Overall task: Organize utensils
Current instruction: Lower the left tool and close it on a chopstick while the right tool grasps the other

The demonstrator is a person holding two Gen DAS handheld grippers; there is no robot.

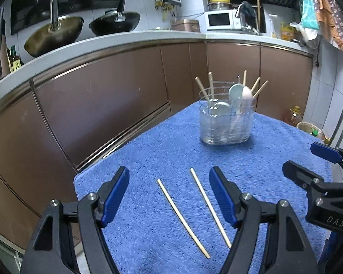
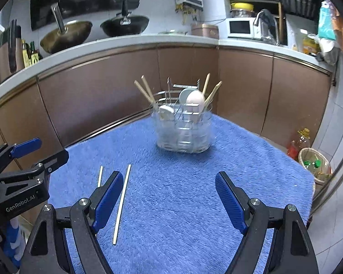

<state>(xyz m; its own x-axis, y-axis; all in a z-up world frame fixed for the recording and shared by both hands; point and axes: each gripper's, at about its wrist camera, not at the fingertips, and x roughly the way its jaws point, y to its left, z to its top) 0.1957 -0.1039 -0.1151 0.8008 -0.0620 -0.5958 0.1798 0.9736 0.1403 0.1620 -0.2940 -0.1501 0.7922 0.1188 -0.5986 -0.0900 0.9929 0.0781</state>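
Both grippers, left gripper [image 1: 169, 196] and right gripper [image 2: 169, 202], are released above the blue fluffy towel [image 1: 162, 141]; two pale wooden chopsticks [image 1: 183, 219] lie between the left fingers, the clear plastic utensil holder [image 2: 184, 127] further ahead.

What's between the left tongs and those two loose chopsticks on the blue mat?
Nothing visible. The left tongs are open over bare blue mat, with both chopsticks lying between the fingers' line of sight. The utensil holder stands farther back.
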